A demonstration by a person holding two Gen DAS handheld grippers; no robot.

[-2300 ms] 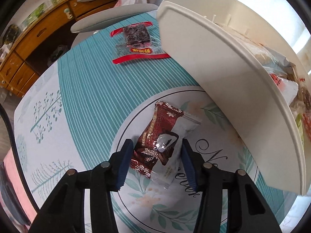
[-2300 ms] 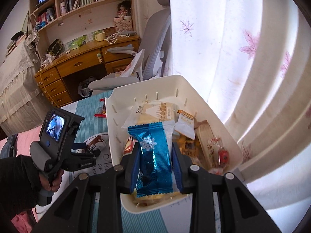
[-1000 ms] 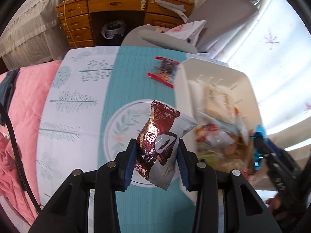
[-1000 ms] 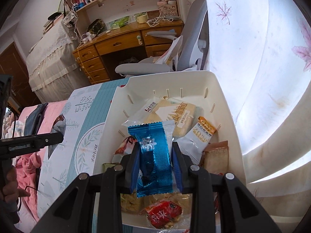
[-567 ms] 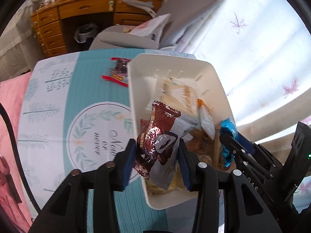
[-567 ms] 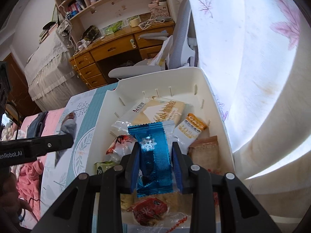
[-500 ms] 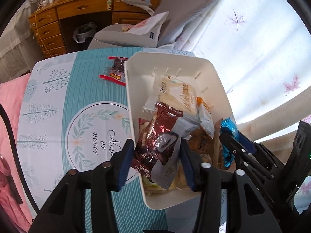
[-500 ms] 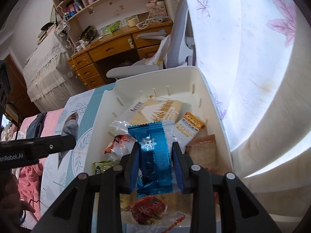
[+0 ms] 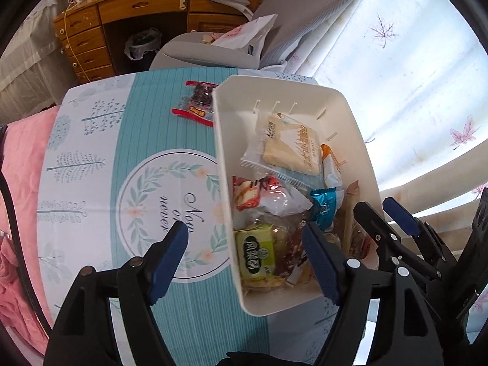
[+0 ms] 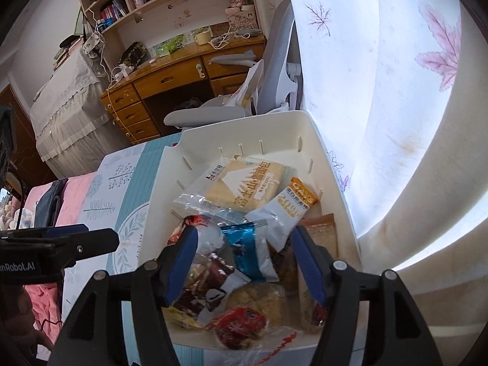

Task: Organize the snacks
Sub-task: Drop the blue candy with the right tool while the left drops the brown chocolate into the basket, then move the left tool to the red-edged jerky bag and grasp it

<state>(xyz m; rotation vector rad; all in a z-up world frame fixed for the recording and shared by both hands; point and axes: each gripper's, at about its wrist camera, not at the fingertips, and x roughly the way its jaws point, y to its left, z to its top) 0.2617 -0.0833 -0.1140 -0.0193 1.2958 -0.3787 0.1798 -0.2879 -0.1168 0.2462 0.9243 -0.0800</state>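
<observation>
A white bin [image 9: 222,152] [image 10: 244,135] stands on the teal patterned tablecloth [image 9: 137,116], full of wrapped snacks. My left gripper [image 9: 245,256] hovers over the bin's near left wall, its jaws opening with nothing pressed between them. The maroon-and-grey snack [image 9: 292,241] [image 10: 210,286] lies loose on the pile below. My right gripper [image 10: 244,244] [image 9: 381,210] hangs over the bin's near end, jaws opening too. The blue snack [image 10: 250,253] [image 9: 324,210] rests on the pile between its pads, untouched. A red-edged snack [image 9: 198,103] lies on the cloth beside the bin's far left corner.
A pale bread packet [image 10: 244,189] and a green packet [image 9: 254,250] also lie in the bin. Beyond the table stand a grey chair [image 9: 213,52] and a wooden desk [image 9: 137,9]. A curtain [image 10: 381,91] hangs on the right, pink bedding [image 9: 18,183] lies left.
The left gripper moved from over the cloth to over the bin. Both sets of jaws spread; the maroon snack and the blue snack dropped onto the pile.
</observation>
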